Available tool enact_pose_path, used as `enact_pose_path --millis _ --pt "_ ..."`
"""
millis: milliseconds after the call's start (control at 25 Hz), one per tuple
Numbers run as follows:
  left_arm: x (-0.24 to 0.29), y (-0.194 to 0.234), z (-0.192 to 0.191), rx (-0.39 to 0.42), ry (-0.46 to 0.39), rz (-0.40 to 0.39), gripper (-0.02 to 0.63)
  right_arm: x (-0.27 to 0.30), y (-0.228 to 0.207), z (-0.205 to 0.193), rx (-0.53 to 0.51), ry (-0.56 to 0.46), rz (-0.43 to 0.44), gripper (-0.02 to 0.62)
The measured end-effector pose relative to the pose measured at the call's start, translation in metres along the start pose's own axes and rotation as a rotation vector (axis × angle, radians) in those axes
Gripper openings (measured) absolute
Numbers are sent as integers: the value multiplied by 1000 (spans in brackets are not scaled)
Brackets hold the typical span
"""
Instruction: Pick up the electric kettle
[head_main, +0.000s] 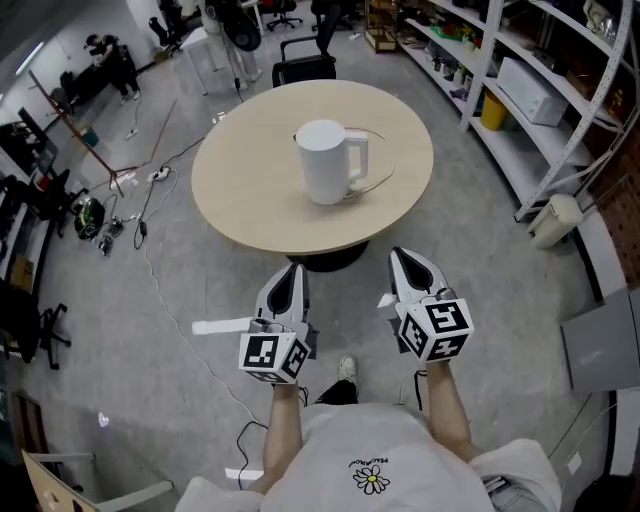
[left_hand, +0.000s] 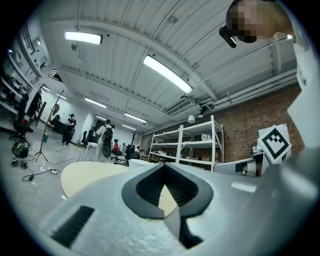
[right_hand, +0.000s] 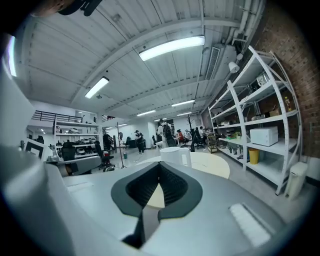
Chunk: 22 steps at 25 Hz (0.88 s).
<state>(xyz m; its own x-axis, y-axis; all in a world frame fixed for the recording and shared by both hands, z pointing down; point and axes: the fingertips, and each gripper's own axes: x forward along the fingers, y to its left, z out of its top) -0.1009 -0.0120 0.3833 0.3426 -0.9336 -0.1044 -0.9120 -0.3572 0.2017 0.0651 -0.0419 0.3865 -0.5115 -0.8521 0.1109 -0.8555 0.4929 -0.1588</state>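
Note:
A white electric kettle (head_main: 329, 161) stands upright near the middle of a round beige table (head_main: 240, 190), its handle turned to the right and a thin cord looping behind it. My left gripper (head_main: 296, 268) and right gripper (head_main: 397, 254) hover side by side short of the table's near edge, both shut and empty, jaws pointing toward the table. In the right gripper view the kettle (right_hand: 175, 155) shows just above the closed jaws (right_hand: 160, 165). Only its top (left_hand: 137, 162) peeks over the left gripper (left_hand: 164, 166) in the left gripper view.
White metal shelving (head_main: 530, 90) with boxes lines the right side. A black office chair (head_main: 304, 62) stands behind the table. Cables and tripods (head_main: 120, 180) spread over the grey floor on the left. A white cylinder (head_main: 553, 219) stands by the shelving foot.

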Motion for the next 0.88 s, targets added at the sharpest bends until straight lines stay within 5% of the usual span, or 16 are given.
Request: enact_pose_path --millis 480,720,880 --pt "115 91 1 -37 21 -19 2 138 -41 9 -12 55 -65 6" --pt "173 119 -37 -16 86 13 2 205 -82 -25 -156 176 -114 34" --pt "220 122 -56 33 100 -17 2 248 -111 -35 -142 206 -93 46"
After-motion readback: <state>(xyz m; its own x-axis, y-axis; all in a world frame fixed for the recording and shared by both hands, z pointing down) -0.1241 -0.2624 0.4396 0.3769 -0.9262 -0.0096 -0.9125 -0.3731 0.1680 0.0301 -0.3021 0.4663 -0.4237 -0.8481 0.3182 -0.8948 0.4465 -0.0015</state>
